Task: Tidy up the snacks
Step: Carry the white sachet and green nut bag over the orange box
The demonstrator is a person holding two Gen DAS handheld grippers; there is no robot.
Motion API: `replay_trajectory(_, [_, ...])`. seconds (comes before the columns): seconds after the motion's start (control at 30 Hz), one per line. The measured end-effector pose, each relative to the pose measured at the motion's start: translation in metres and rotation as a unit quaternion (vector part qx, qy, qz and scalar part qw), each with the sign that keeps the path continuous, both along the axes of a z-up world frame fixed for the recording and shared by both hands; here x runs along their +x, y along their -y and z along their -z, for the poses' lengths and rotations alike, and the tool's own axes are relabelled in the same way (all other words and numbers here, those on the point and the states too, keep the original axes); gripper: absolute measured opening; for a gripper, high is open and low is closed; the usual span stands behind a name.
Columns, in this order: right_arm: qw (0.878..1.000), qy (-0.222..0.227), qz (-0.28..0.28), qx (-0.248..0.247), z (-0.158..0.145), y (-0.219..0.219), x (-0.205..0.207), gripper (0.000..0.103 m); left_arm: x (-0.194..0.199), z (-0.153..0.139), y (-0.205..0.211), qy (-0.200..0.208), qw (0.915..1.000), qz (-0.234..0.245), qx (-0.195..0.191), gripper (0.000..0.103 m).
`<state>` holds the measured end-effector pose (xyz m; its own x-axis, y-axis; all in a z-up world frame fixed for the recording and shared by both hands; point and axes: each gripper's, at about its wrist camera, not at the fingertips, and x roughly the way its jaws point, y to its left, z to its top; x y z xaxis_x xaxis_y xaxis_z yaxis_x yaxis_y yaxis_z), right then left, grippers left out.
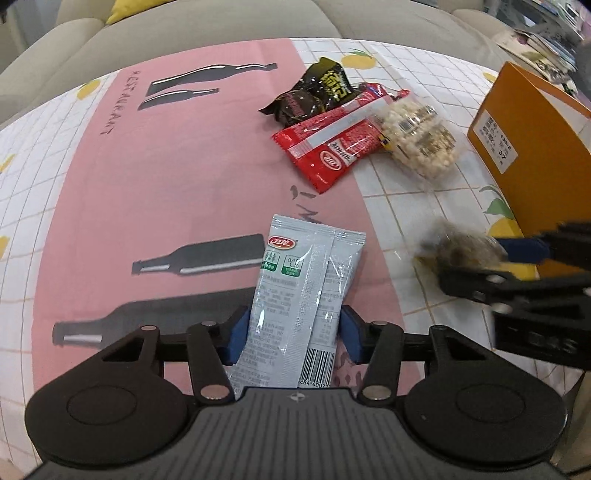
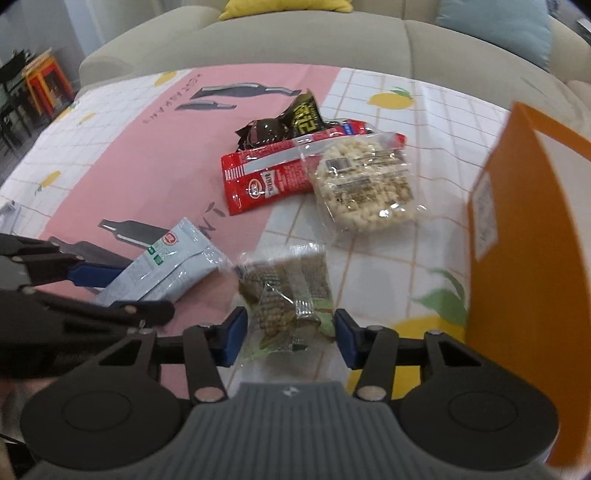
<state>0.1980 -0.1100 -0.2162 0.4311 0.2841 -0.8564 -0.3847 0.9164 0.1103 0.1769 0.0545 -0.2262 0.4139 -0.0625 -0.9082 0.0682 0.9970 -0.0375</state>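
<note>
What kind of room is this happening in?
Probably a home living room: a beige sofa with cushions sits behind a low table with a lemon-print cloth, and snack packets lie on it.

A table [image 1: 184, 177] is set in front of a sofa [image 1: 207, 33], with a pile of three snack packs found toward its far middle. In that pile, the crinkled pack [image 1: 314, 96] is placed furthest back, the long flat pack [image 1: 332, 147] is laid partly over it, and the puffed-grain bag [image 1: 421, 140] is stacked on the long pack's right end. A box [image 1: 535, 155] is stood upright at the right edge, just right of the pile. Nearer the camera, a flat sachet [image 1: 295, 302] is seen between the left gripper [image 1: 293, 334] pads, and a cracker pack [image 2: 288, 295] between the right gripper [image 2: 290, 338] pads, just right of the sachet and left of the box.
</note>
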Motion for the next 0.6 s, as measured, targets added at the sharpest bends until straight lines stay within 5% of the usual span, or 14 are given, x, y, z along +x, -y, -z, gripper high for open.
replay_trajectory(0.37, [0.998, -0.001, 0.058, 0.01, -0.014, 0.026, -0.039, 0.041, -0.015, -0.028, -0.008, 0.015, 0.9961, -0.045, -0.074, 0.058])
replay_trajectory(0.6, [0.996, -0.042, 0.076, -0.017, -0.008, 0.037, -0.045, 0.037, -0.025, -0.051, 0.003, 0.023, 0.9946, -0.043, -0.092, 0.058])
